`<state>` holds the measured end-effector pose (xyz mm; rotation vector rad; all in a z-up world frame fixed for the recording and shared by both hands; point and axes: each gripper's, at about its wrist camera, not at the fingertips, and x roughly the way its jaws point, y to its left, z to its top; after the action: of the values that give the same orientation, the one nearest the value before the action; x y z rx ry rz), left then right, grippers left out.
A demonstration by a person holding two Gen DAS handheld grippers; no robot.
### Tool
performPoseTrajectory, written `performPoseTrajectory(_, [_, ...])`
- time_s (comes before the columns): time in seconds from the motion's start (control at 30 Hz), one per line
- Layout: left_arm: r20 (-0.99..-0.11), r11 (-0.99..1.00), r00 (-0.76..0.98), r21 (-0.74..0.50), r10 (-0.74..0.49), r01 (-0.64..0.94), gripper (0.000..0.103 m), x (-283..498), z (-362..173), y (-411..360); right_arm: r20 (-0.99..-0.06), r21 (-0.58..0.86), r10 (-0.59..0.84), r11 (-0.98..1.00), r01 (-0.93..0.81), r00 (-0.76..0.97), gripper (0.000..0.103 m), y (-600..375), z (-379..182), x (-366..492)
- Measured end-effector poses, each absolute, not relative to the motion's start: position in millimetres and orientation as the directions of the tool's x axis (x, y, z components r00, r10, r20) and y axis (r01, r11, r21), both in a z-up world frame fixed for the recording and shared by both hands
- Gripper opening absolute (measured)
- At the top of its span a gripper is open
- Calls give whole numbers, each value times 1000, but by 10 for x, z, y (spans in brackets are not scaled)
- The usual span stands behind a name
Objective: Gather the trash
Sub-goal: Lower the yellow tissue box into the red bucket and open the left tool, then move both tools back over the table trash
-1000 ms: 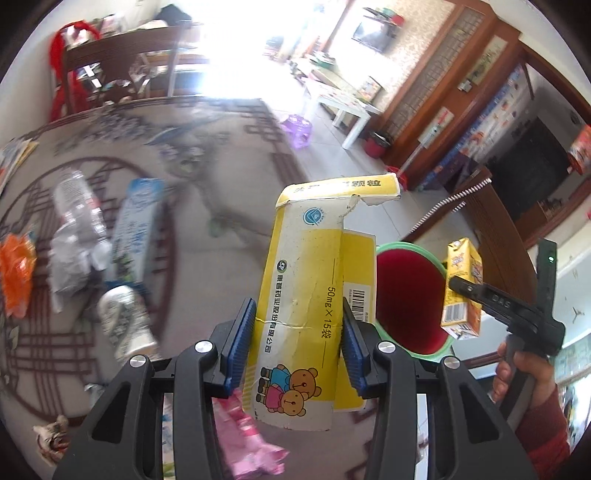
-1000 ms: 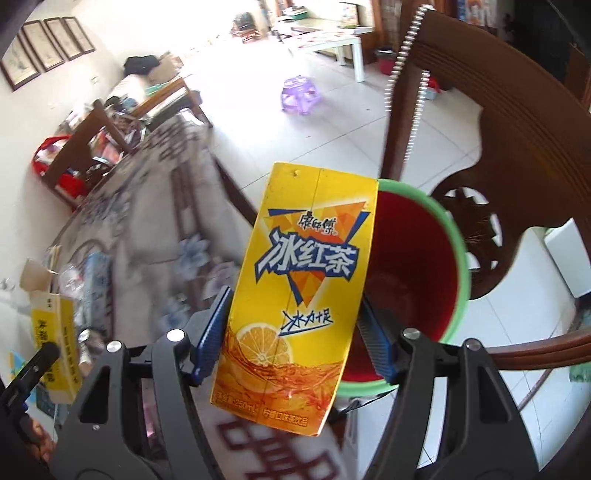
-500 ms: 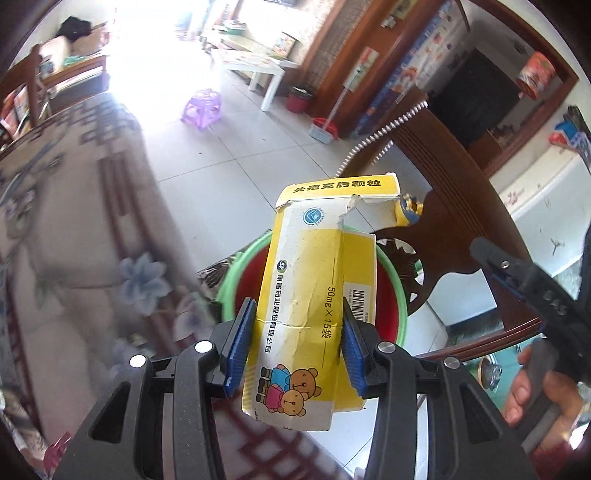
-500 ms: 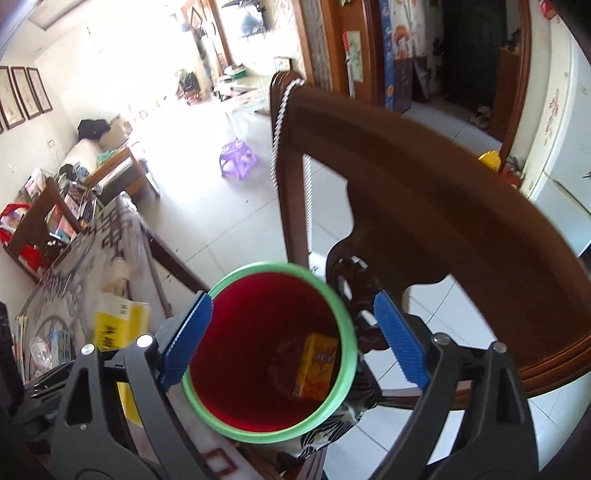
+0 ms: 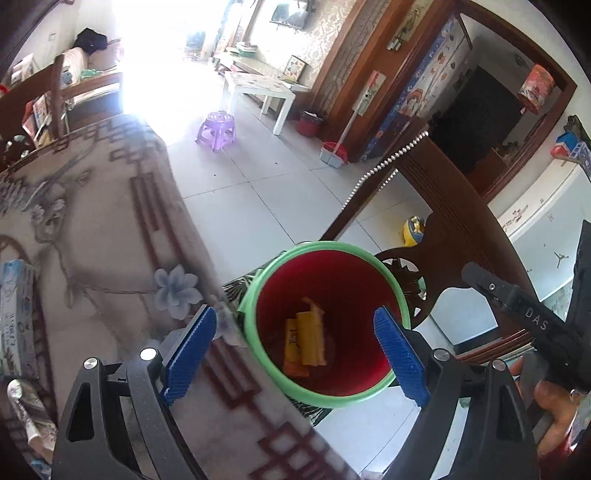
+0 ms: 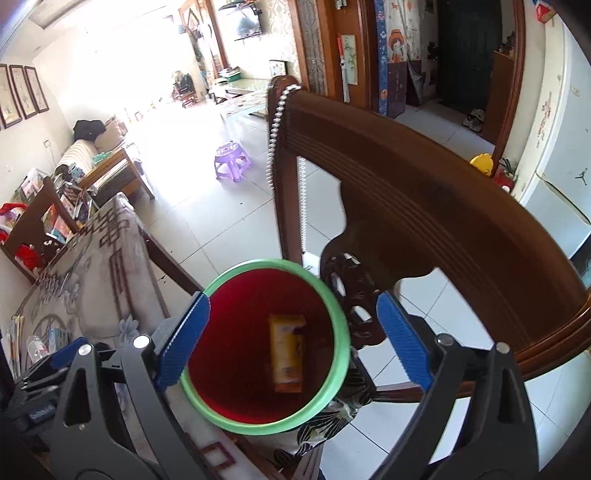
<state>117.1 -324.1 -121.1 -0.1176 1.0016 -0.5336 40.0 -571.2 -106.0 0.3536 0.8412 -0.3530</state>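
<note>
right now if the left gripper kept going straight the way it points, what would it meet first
Probably the open mouth of the red bin, then the yellow cartons lying inside. The left gripper is opening with nothing between its fingers.

**A family living room**

This is a home: a pale tiled floor [image 5: 236,192], a small purple plastic stool [image 5: 217,130], a low white coffee table [image 5: 263,88], a carved dark wooden chair [image 6: 424,206], framed pictures [image 6: 22,94] and a wall-mounted television [image 6: 248,23].
</note>
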Motion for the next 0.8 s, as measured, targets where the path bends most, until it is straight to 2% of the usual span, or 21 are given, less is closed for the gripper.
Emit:
performPoseTrajectory(0.3, [-753,945,576,-300,-318,129,83,726,-956,-1823,-777,183,19,963,198,629,90,-4756,-1048,631])
performPoseTrajectory(0.5, [-769,943,605,-322,-207,-87,83,319,-1048,-840,-796,193,159,981,-3,584,90,-3876,-1092,660])
performPoseTrajectory(0.8, [-799,915,594,-302,-90,-268,83,-108,-1271,271,-834,172,264,959,-227,484,90,-2615,-1188,371])
